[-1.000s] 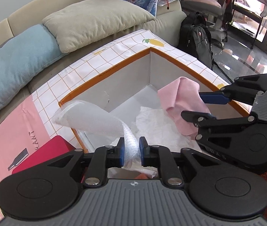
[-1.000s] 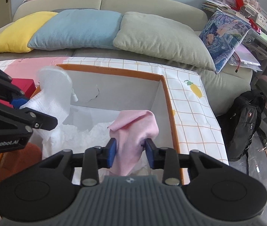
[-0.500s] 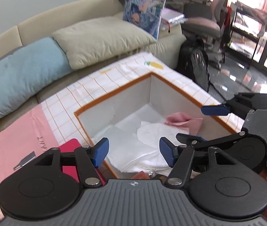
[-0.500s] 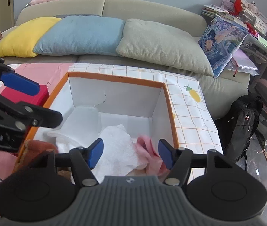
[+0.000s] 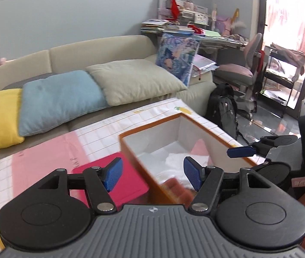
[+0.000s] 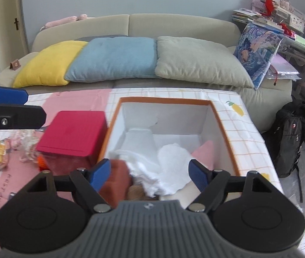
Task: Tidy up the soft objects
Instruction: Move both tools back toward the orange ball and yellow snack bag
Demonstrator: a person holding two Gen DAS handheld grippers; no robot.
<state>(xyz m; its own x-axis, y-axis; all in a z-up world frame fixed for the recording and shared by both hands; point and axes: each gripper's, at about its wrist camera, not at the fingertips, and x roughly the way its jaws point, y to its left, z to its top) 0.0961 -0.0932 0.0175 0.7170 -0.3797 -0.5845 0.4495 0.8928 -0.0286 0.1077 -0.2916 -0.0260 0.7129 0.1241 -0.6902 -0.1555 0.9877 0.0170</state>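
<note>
An orange-rimmed storage box [image 6: 224,120] with white walls stands on the table; it also shows in the left wrist view [image 5: 208,126]. Inside lie white cloths [image 6: 169,165], a pink cloth [image 6: 205,153] at the right wall and a rust-brown cloth [image 6: 118,180] at the near left corner. My right gripper [image 6: 150,175] is open and empty, raised above the box's near edge. My left gripper [image 5: 153,176] is open and empty, raised above the box's left near corner. The pink cloth [image 5: 202,148] and white cloths [image 5: 178,161] show in the left wrist view too.
A red box [image 6: 73,133] stands left of the storage box. Snack packets and wrappers [image 6: 8,150] lie at the table's left. A sofa with yellow, blue and beige cushions [image 6: 113,58] is behind. A black backpack [image 6: 290,137] stands on the floor at the right.
Both grippers let go of their cloths, the pink one and the white one, which now lie in the box. Both grippers opened wide, rose and drew back from the box.
</note>
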